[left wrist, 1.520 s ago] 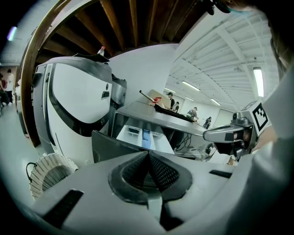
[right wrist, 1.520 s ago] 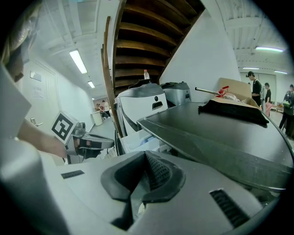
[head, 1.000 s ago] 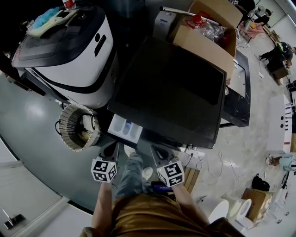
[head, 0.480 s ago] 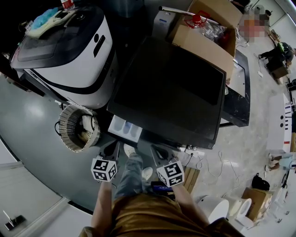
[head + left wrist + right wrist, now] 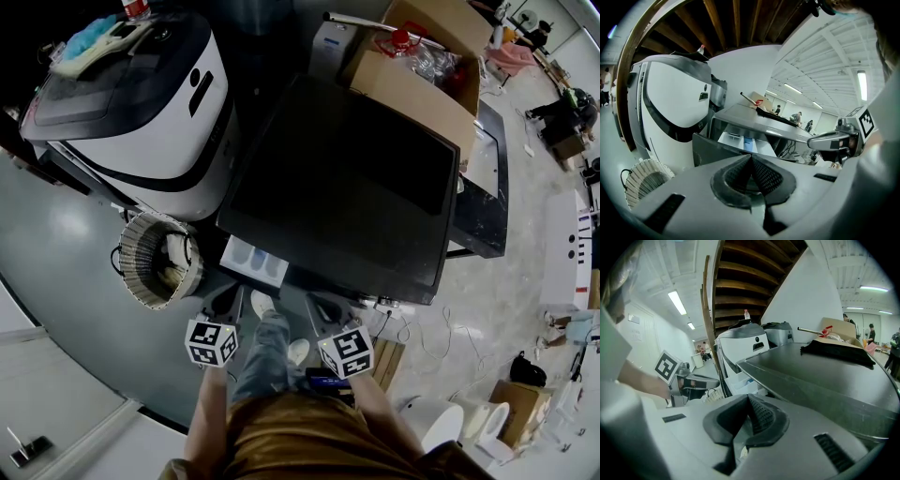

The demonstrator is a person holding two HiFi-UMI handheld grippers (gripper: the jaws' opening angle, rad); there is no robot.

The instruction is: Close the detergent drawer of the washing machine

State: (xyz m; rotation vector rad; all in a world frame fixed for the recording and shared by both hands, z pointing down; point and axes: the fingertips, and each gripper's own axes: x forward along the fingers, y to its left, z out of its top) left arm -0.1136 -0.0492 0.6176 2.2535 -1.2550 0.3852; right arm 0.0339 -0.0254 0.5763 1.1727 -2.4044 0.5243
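From the head view, the dark washing machine (image 5: 347,187) fills the middle, and its white detergent drawer (image 5: 253,262) with blue compartments sticks out of the front left corner. My left gripper (image 5: 225,303) hangs just below the drawer, apart from it. My right gripper (image 5: 326,308) hangs further right, in front of the machine. The left gripper view has the shut jaws of my left gripper (image 5: 751,161) aimed at the open drawer (image 5: 743,140), nothing between them. In the right gripper view my right gripper (image 5: 749,407) is shut too, with the drawer (image 5: 740,375) ahead to its left.
A white rounded appliance (image 5: 141,103) stands left of the machine, with a wicker basket (image 5: 159,258) on the floor in front of it. A cardboard box (image 5: 422,66) sits behind the machine. The person's shoes (image 5: 262,305) stand between the grippers.
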